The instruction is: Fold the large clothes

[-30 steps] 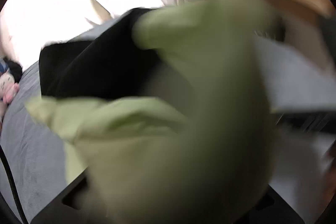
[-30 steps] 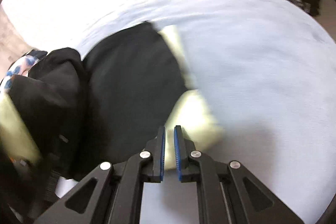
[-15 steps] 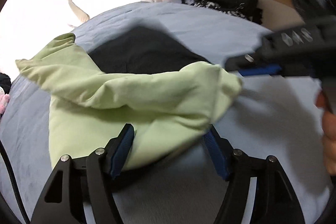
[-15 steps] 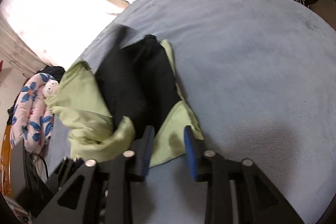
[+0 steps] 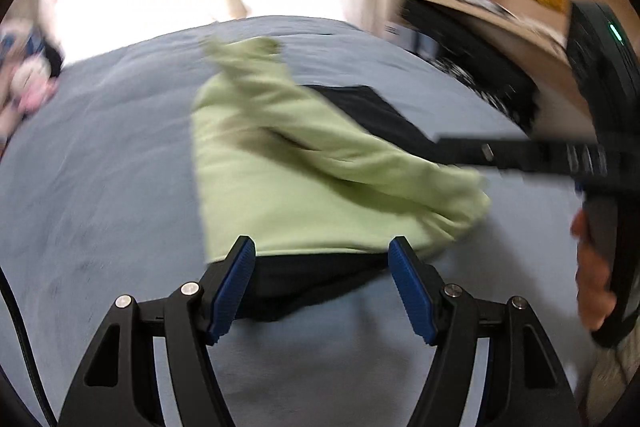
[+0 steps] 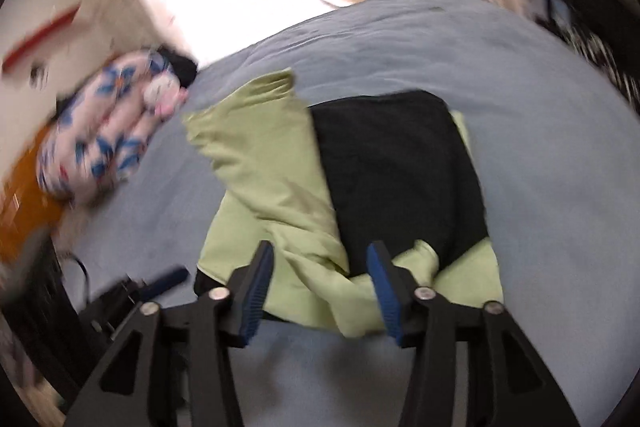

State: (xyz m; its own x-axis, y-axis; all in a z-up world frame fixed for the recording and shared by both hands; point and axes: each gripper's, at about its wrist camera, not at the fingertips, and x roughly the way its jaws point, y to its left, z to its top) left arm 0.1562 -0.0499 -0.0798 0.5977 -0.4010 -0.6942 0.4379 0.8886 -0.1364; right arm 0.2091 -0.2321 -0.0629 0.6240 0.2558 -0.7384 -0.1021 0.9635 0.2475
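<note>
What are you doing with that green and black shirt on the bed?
A person is folding a green and black garment on the blue bed cover. A green sleeve is folded across the black part. The left hand-held gripper is open above the near edge. The right hand-held gripper's jaws are opening, with nothing pressed between them.

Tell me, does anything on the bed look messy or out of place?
Yes. The green-and-black garment lies bunched, not flat: a green sleeve sticks out crookedly toward the plush toy, and green cloth is crumpled at its near edge. The blue bedspread looks smooth.
</note>
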